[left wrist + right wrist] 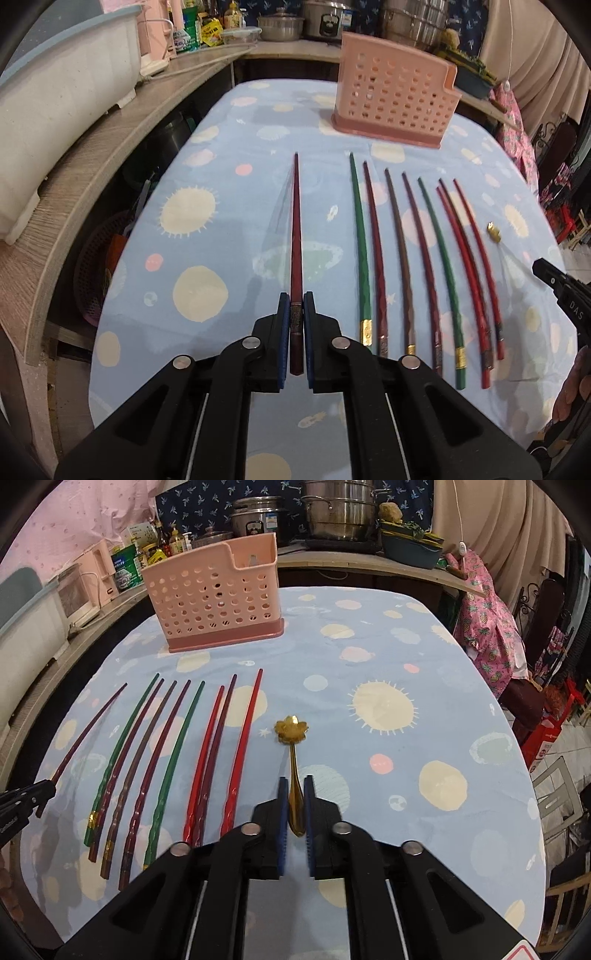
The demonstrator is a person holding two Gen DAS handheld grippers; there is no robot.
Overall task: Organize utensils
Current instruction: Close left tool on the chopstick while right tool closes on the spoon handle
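Both grippers clamped on utensils over the spotted blue tablecloth (369,657).

The left gripper (295,314) is closed on the thick end of a dark red chopstick (295,229); the right gripper (295,797) pinches the handle of a gold flower-bowled spoon (291,731). Between them a row of green and red chopsticks (173,753) lies on the cloth, and the pink perforated utensil holder (214,594) stands upright at the far side. Behind it, a wooden counter (110,147) carries pots and bottles.
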